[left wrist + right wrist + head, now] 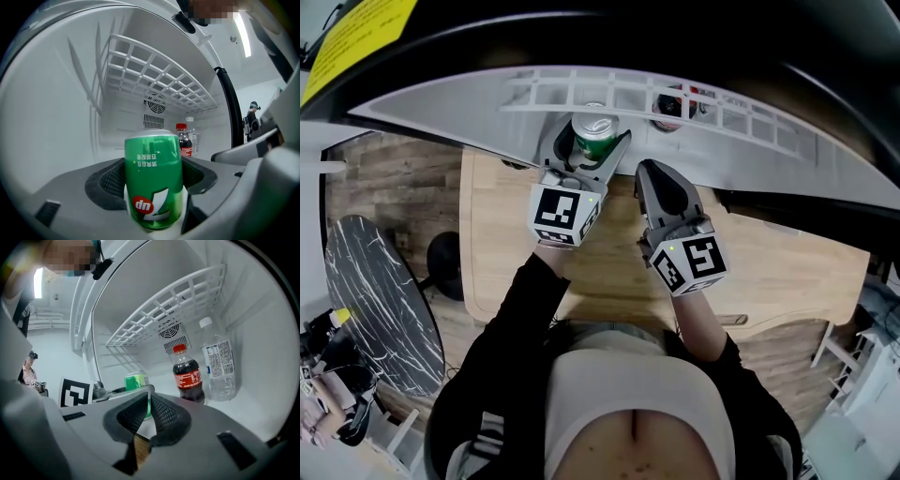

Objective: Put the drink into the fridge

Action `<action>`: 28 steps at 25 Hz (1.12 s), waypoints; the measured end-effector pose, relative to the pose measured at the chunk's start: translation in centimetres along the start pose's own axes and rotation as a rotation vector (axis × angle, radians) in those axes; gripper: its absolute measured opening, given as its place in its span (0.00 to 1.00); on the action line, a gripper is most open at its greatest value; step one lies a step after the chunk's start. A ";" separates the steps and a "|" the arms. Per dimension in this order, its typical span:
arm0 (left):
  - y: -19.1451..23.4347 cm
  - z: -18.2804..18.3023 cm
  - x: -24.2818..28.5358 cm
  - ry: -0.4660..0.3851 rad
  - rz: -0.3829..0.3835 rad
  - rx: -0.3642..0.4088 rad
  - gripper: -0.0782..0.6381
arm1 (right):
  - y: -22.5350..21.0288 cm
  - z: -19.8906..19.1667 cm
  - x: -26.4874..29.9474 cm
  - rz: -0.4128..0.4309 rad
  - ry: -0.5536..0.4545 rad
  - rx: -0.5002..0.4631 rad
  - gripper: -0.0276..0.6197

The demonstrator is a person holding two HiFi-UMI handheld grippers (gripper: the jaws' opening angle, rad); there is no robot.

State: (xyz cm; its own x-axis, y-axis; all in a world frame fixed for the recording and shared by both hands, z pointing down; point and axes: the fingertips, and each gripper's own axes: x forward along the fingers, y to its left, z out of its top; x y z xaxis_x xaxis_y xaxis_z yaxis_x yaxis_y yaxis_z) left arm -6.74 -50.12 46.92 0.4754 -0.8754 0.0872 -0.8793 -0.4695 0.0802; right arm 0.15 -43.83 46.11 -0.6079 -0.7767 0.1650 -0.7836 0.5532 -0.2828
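The left gripper is grasping the green 7UP can by its sides. The can is sitting between the jaws at the mouth of the fridge, left of and nearer than the cola bottle and the clear water bottle, which are standing at the far right of the fridge floor. The right gripper is hanging just to the can's right, with its jaws clenched on nothing.

To do this step well, I judge that the can should be:
- carried further in, upright and under the wire shelf;
- lowered onto the bare floor at the left, well clear of both bottles;
- released only once its base is sitting flat.

The empty right gripper is best kept out of the doorway.

- **Head view:** it is showing only the can's top and the shelf's front edge from above, with a red cap peeking through the bars.
- **Left gripper view:** it is showing the grip itself, with both pads against the can's sides, and the fan grille on the far wall.
- **Right gripper view:** it alone is showing both bottles full length and the open floor between them and the can.

No view is showing whether the can's base is touching the floor.
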 end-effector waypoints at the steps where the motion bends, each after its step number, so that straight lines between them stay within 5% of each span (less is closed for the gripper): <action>1: 0.1 -0.2 0.1 0.003 0.002 0.000 0.59 | -0.1 0.0 0.1 0.000 0.000 -0.001 0.10; 8: 0.4 -0.8 0.5 -0.019 0.014 0.010 0.59 | -0.3 -0.3 0.3 -0.005 0.009 -0.007 0.10; 21: -0.1 -1.3 1.3 -0.002 0.040 0.160 0.59 | 0.2 -0.2 -0.4 0.000 0.013 -0.003 0.10; 28: -0.1 -1.4 1.6 0.011 0.027 0.149 0.59 | 0.5 0.3 -0.8 0.007 0.006 -0.019 0.10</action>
State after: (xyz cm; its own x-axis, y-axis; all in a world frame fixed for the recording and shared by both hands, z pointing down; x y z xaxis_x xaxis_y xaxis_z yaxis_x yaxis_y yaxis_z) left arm -5.88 -51.34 48.43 0.4515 -0.8868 0.0983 -0.8858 -0.4587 -0.0702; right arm 0.24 -43.03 45.58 -0.6137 -0.7713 0.1687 -0.7819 0.5641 -0.2655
